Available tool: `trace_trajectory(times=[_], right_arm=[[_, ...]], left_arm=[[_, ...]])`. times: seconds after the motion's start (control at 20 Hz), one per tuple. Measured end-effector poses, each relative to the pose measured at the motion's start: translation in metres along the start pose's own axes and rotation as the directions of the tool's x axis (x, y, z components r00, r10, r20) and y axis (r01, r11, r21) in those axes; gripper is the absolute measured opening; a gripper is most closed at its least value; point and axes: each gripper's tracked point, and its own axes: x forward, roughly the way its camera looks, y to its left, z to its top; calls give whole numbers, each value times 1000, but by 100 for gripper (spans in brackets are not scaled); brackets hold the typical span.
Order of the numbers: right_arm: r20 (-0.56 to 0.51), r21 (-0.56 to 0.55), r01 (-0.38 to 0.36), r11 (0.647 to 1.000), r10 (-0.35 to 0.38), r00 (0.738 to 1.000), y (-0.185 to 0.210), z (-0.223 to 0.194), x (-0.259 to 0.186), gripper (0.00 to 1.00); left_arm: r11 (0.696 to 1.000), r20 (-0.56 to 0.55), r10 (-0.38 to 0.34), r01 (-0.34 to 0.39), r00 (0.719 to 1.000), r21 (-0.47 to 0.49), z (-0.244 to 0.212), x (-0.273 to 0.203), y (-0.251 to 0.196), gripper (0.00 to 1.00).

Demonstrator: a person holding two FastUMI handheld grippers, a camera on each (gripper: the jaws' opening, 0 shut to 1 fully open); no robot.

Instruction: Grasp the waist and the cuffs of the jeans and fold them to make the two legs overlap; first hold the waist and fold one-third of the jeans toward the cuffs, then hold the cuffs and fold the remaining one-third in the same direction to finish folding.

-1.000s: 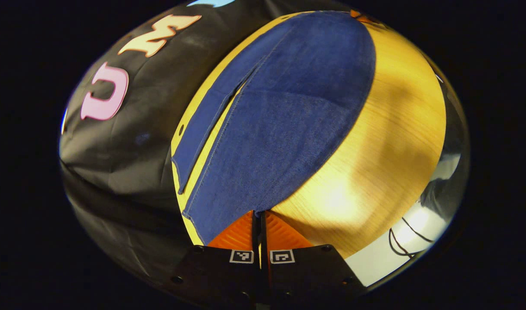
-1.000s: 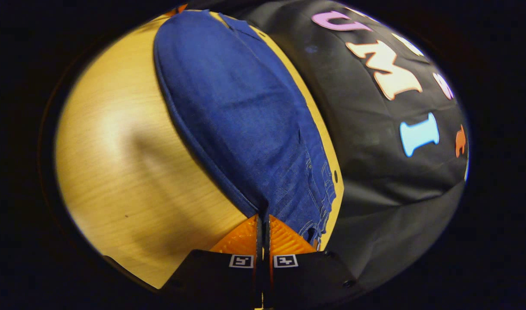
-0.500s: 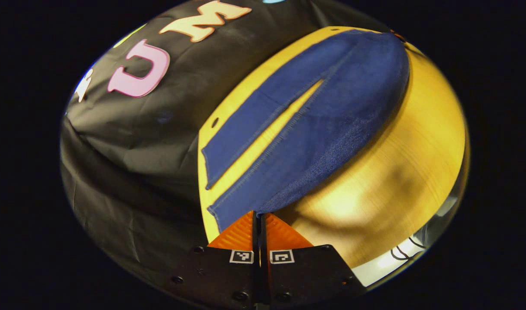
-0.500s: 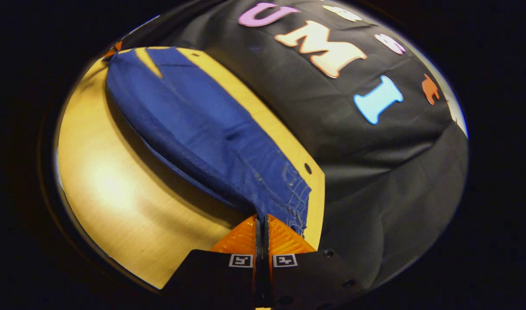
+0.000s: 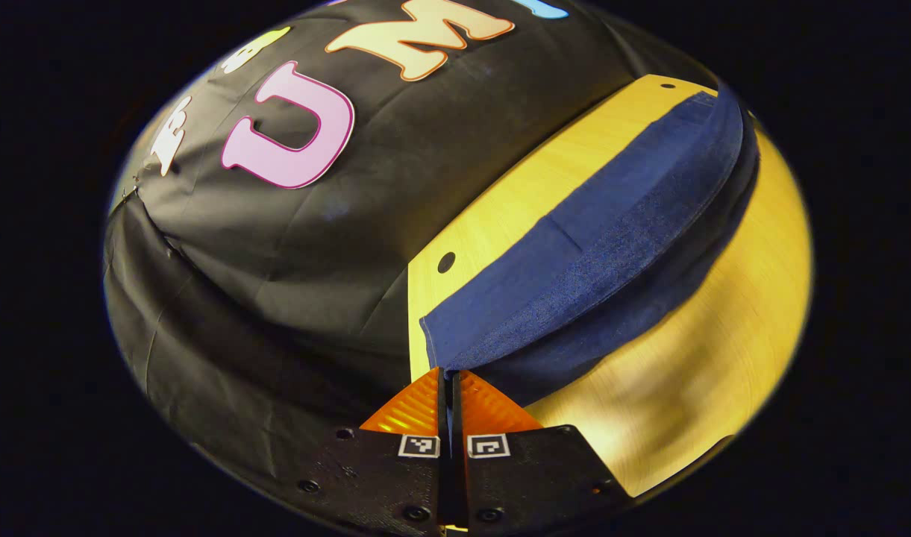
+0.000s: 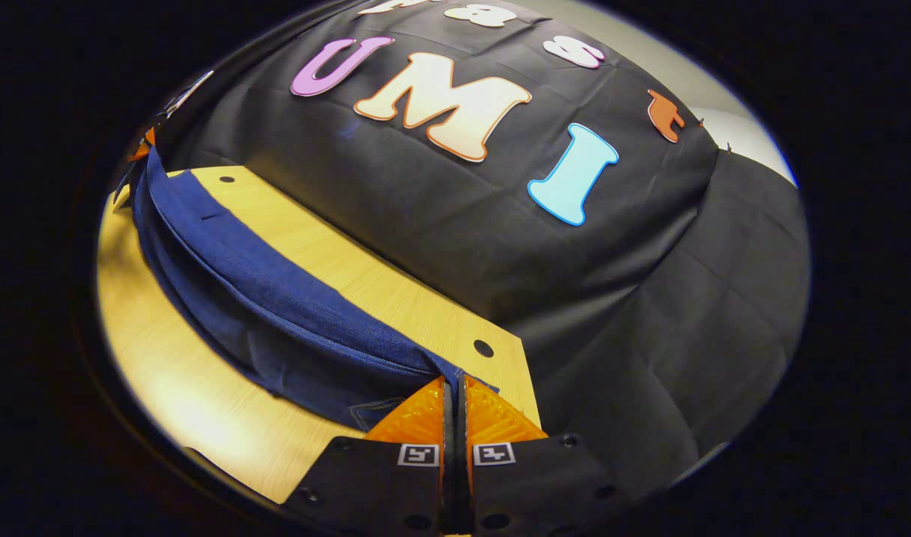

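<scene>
The blue jeans (image 5: pixel 589 246) stretch lengthwise along the wooden table (image 5: pixel 686 373), doubled over, with the upper layer raised off the lower one. My left gripper (image 5: pixel 449 373) is shut on the cuff end of that raised edge. In the right gripper view the jeans (image 6: pixel 261 298) run off to the left, and my right gripper (image 6: pixel 454 380) is shut on the waist end, a pocket corner (image 6: pixel 373 409) showing just beside its fingers. At the jeans' far end a bit of orange, the left gripper's fingers (image 6: pixel 143 145), is visible.
The table's back edge (image 6: pixel 365 276) lies bare between the jeans and the black cloth wall (image 6: pixel 612 298), with a small hole near each corner (image 5: pixel 446 262) (image 6: pixel 483 348). Bare wood (image 6: pixel 194 403) runs along the near side of the jeans.
Both grippers have lifted the near edge of the jeans and carried it toward the wall, over the far leg. The gap between the two legs has closed.
</scene>
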Motion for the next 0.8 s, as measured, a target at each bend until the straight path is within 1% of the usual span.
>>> trace_trajectory(times=[0.05, 0.15, 0.35, 0.4, 0.55, 0.65, 0.75, 0.8], right_arm=[[1, 17, -2, 1000, 2, 1000, 1, 4, 13, 2], [0, 47, -11, 999, 11, 1000, 4, 9, 42, 2], [-29, 58, -43, 997, 45, 999, 18, 5, 96, 1], [-36, 66, -53, 996, 56, 998, 25, 3, 112, 2], [-79, 74, -87, 993, 92, 993, 47, -15, 147, 2], [-107, 75, -102, 992, 110, 988, 60, -29, 165, 2], [-132, 83, -107, 991, 118, 984, 70, -43, 179, 2], [-147, 99, -107, 989, 121, 982, 70, -49, 179, 3]], left_arm=[[1000, -5, 4, -4, 1000, -8, 6, 9, 3, 0], [1000, -28, -3, 3, 1000, -26, 15, 32, 0, 0], [999, -67, -18, 14, 998, -51, 30, 80, -6, 0], [998, -76, -19, 15, 997, -63, 31, 91, -9, 0], [993, -104, -35, 22, 994, -119, 30, 118, -24, 0], [990, -118, -40, 24, 992, -136, 28, 136, -35, 0], [990, -129, -47, 29, 990, -139, 25, 149, -45, 0], [987, -123, -50, 30, 991, -156, 25, 151, -47, 0]])
